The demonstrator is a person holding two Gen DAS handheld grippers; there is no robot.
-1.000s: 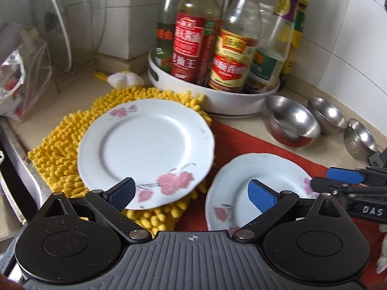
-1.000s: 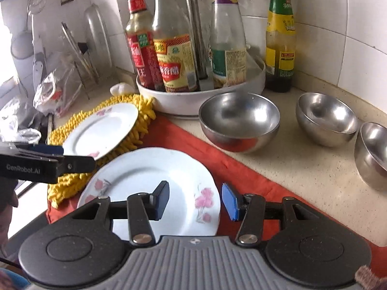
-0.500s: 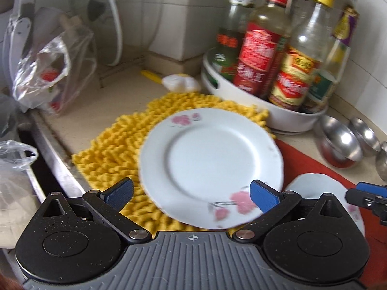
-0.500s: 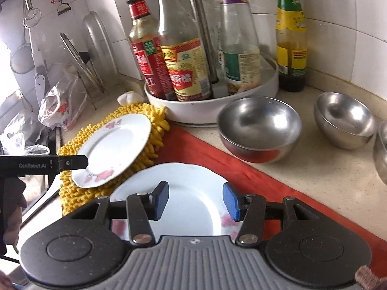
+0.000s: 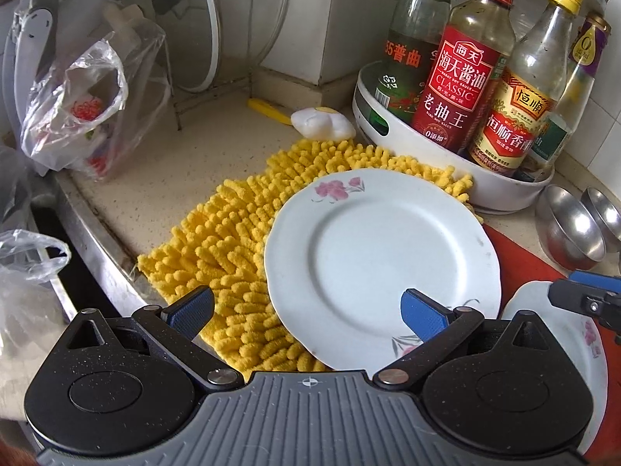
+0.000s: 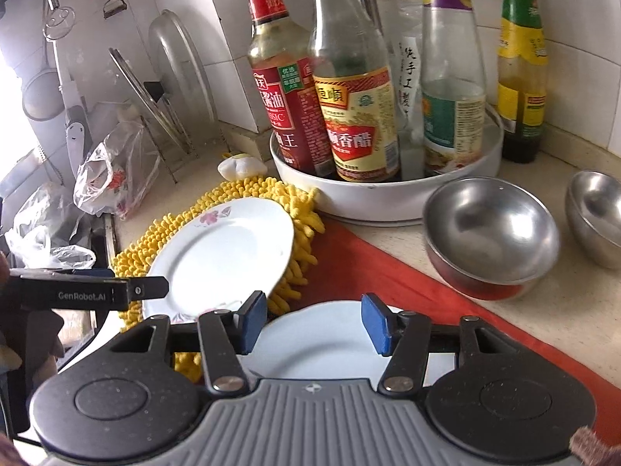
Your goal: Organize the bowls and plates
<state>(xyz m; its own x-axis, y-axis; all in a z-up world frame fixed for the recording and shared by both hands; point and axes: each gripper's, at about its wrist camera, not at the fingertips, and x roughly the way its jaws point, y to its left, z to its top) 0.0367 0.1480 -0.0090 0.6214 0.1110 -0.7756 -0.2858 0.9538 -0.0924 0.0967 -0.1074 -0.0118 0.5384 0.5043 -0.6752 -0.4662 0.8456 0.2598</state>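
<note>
A white flowered plate (image 5: 380,260) lies on a yellow chenille mat (image 5: 233,240); it also shows in the right wrist view (image 6: 221,256). My left gripper (image 5: 306,310) is open at the plate's near left edge, empty. A second flowered plate (image 6: 330,345) lies on a red mat (image 6: 388,272), under my right gripper (image 6: 314,326), which is open and empty. Steel bowls (image 6: 493,233) (image 6: 597,213) stand on the counter to the right.
A white tray (image 6: 388,198) of sauce bottles (image 6: 357,89) stands behind the plates. Plastic bags (image 5: 85,105) and a glass lid (image 5: 182,27) on a rack are at the back left. The sink edge (image 5: 97,248) runs along the left.
My left gripper has swung left, so the plate on the yellow mat sits right of centre. My right gripper has moved forward and left over the second plate. Both stay open.
</note>
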